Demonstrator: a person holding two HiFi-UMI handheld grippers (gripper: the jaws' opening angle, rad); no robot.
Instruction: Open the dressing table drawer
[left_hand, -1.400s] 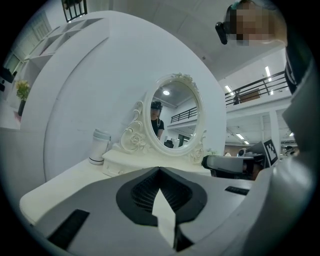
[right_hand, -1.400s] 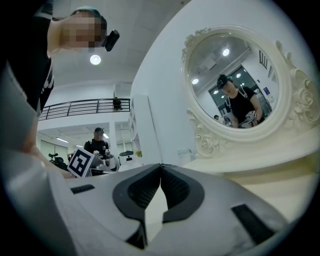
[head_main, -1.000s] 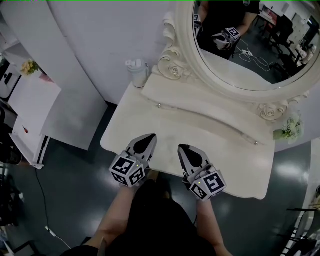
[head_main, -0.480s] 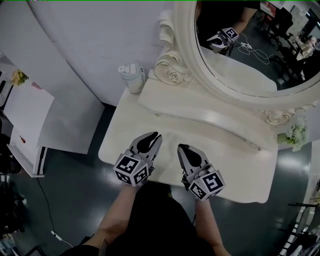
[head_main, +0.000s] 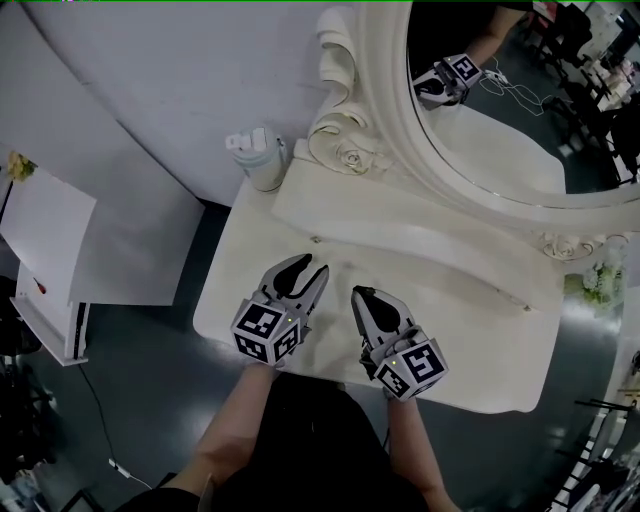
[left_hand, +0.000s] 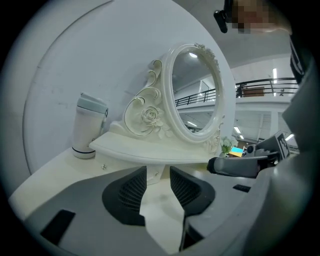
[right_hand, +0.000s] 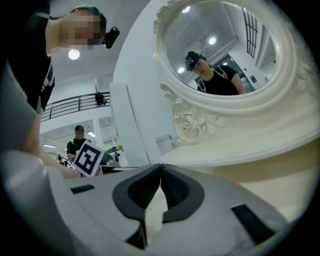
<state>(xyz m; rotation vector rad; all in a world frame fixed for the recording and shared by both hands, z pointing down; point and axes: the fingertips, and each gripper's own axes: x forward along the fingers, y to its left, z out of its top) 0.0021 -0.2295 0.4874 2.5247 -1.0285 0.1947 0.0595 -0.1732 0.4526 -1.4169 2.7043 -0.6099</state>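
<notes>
Cream dressing table (head_main: 470, 330) is filling mid-frame; I am hovering my left gripper (head_main: 312, 268), jaws just opening and empty, beside my clenched, empty right gripper (head_main: 358, 294). I am judging the drawer, not in sight, still ungrasped.

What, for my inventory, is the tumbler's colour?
Tumbler: white, greyish lid; left gripper view shows it best.

We see a cream table (head_main: 470, 345) and a cream mirror frame (head_main: 352, 150) carved with roses and scrolls. The bottle (head_main: 258, 160) is white with a pale grey lid. The left gripper (head_main: 309, 267) and right gripper (head_main: 359, 294) are grey with black ribbed pads, their cubes patterned in black-and-white squares. The floor (head_main: 150, 400) is dark grey, the wall (head_main: 180, 80) white.
</notes>
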